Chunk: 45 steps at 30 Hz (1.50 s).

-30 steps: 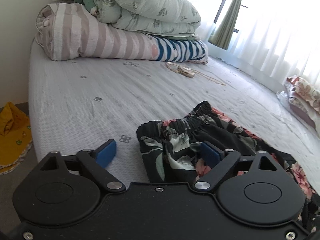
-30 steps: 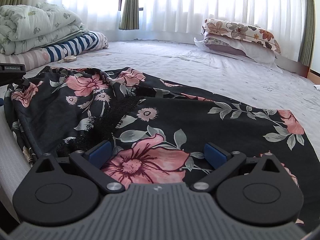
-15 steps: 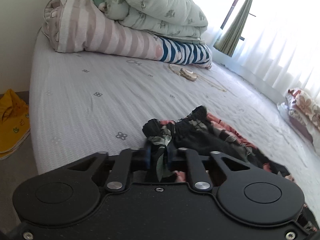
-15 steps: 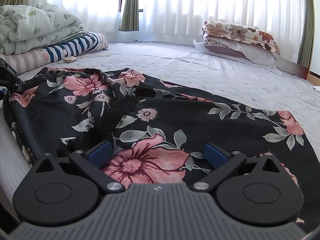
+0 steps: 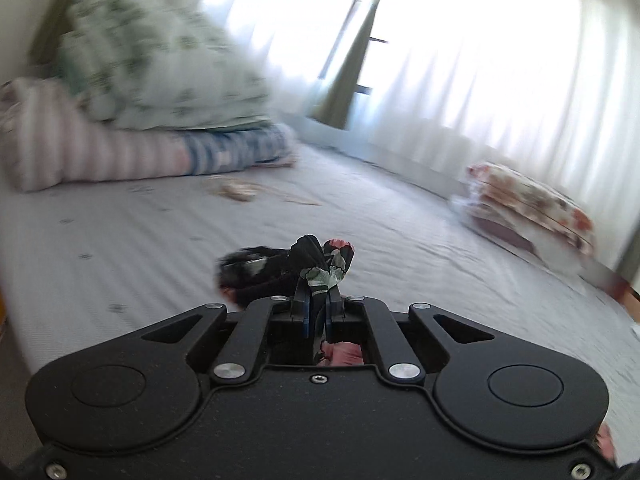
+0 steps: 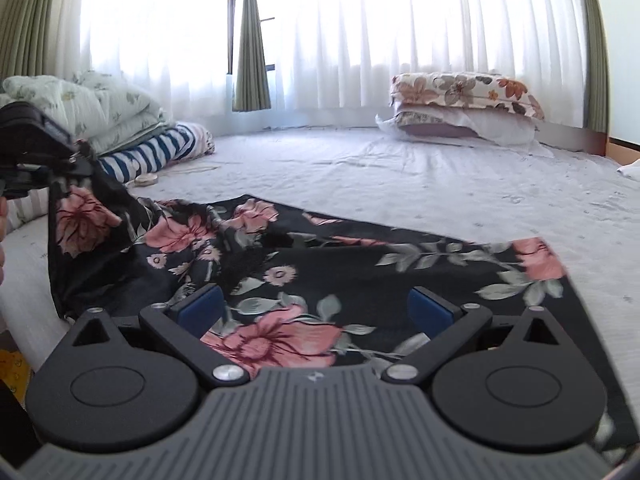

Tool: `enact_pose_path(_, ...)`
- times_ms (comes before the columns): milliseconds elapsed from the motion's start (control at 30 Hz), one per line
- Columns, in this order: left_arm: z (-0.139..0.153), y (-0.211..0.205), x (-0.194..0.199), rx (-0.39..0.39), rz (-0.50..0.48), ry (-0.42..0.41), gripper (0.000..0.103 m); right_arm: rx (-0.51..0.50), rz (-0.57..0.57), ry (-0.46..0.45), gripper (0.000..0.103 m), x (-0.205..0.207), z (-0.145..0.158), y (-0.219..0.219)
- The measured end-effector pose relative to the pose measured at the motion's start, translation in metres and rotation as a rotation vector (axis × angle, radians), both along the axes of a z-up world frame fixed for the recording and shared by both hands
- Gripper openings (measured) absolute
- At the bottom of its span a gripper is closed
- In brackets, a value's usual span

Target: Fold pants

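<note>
The pants (image 6: 312,264) are black with pink flowers and lie spread on the bed. My left gripper (image 5: 318,308) is shut on the waistband end of the pants (image 5: 320,264) and holds it lifted above the bed. In the right wrist view the left gripper (image 6: 76,160) shows at the far left with the fabric hanging from it. My right gripper (image 6: 316,308) is open and empty, low over the pants near the front edge of the bed.
Folded quilts and striped bedding (image 6: 120,128) are piled at the left end of the bed. Two pillows (image 6: 464,108) lie at the far right by the curtains (image 6: 360,32). A small object with a cord (image 6: 146,179) lies near the bedding. The bed's sheet (image 6: 440,188) is pale grey.
My left gripper has closed on the waistband and lifted it up, swinging rightward; its view is blurred. My right gripper has stayed open over the pants.
</note>
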<state>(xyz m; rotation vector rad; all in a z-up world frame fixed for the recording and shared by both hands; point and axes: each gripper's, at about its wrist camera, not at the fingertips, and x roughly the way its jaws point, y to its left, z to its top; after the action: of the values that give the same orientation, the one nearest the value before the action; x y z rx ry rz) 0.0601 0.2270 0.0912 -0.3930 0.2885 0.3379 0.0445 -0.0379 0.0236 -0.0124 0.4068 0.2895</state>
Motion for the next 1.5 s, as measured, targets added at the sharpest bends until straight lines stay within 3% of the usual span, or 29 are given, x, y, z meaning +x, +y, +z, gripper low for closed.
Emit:
enact_pose_path(133,0.011,-0.068,0.008,0.022,-0.209,-0.02,0.007,-0.1,-0.157,-0.017,0.103,-0.011,0.007,-0.028)
enact_pose_path(333,-0.002,-0.187,0.018,0.087,-0.536,0.08,0.007,-0.137,-0.212,0.006,0.103,-0.031,0.003,-0.076)
enact_pose_path(533,-0.033,-0.249,0.009,0.115,-0.705,0.204,0.009,-0.176,-0.307,0.033,0.103,-0.045,-0.005,-0.114)
enact_pose_path(600,-0.043,-0.259,0.008,0.115,-0.761,0.259,0.016,-0.166,-0.328,0.043,0.103,-0.047,-0.008,-0.124)
enact_pose_path(667,-0.047,-0.261,0.004,0.128,-0.794,0.284,0.041,-0.146,-0.34,0.054,0.103,-0.047,-0.01,-0.131)
enact_pose_path(767,-0.034,-0.251,-0.018,0.164,-0.791,0.203,0.066,-0.121,-0.352,0.058,0.103,-0.046,-0.009,-0.136)
enact_pose_path(833,-0.022,-0.241,-0.033,0.198,-0.778,0.148,0.076,-0.095,-0.35,0.05,0.103,-0.045,-0.007,-0.137)
enact_pose_path(967,-0.004,-0.205,-0.041,0.202,-0.658,0.1,0.078,-0.004,-0.309,0.021,0.103,-0.045,-0.003,-0.136)
enact_pose_path(1000,-0.002,-0.194,-0.039,0.19,-0.609,0.093,0.077,0.019,-0.29,0.016,0.103,-0.044,-0.002,-0.133)
enact_pose_path(1033,-0.003,-0.184,-0.04,0.184,-0.553,0.087,0.07,0.038,-0.27,0.014,0.103,-0.043,-0.001,-0.13)
enact_pose_path(1067,-0.005,-0.174,-0.04,0.189,-0.493,0.096,0.054,0.057,-0.245,0.013,0.103,-0.041,0.0,-0.126)
enact_pose_path(1133,-0.013,-0.16,-0.032,0.216,-0.396,0.172,0.036,0.079,-0.195,0.022,0.103,-0.033,-0.001,-0.113)
enact_pose_path(1233,-0.028,-0.142,-0.027,0.221,-0.317,0.235,0.034,0.06,-0.145,0.034,0.103,-0.017,-0.004,-0.089)
enact_pose_path(1433,-0.055,-0.13,-0.024,0.24,-0.285,0.325,0.034,-0.071,-0.129,0.119,0.103,0.024,-0.015,-0.046)
enact_pose_path(1500,-0.059,-0.13,-0.025,0.242,-0.281,0.33,0.034,-0.103,-0.114,0.14,0.097,0.03,-0.02,-0.039)
